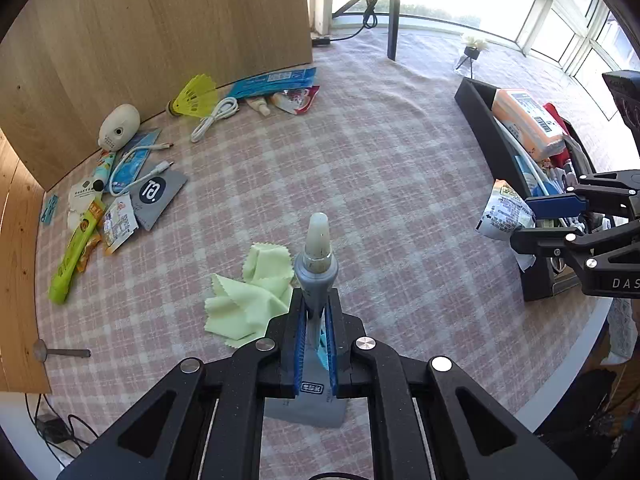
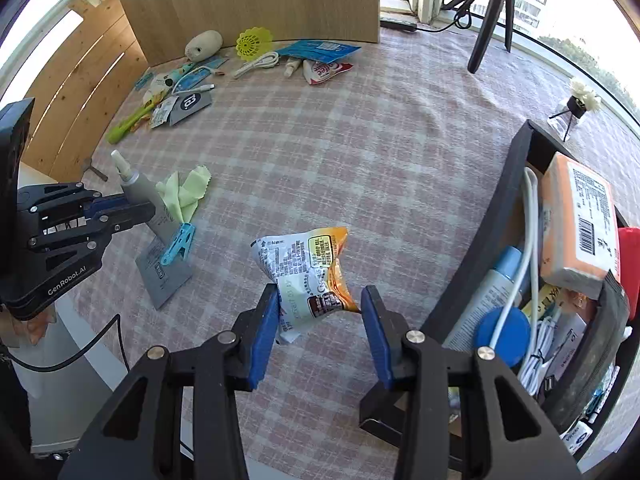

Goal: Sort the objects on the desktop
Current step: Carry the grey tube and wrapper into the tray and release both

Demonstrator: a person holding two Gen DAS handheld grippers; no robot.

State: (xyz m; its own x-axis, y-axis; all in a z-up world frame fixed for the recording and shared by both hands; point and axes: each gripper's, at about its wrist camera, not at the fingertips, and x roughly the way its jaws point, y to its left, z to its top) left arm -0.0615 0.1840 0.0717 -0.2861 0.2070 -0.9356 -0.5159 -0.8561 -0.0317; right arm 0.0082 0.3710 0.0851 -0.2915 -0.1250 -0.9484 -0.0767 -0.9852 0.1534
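Holding tissue pack (image 2: 578,224), cables: black box (image 2: 504,208)

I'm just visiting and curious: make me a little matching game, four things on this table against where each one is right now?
Things:
1. grey tube
2. snack packet
3. yellow shuttlecock
4. orange tissue pack

Places:
A. in the black bin
B. between the right gripper's fingers
C. clamped in the left gripper
D. by the wooden board

Pairs: 1-C, 2-B, 3-D, 4-A

Left tool (image 1: 316,312) clamped shut; right tool (image 2: 320,304) half spread, both tilted steeply down.
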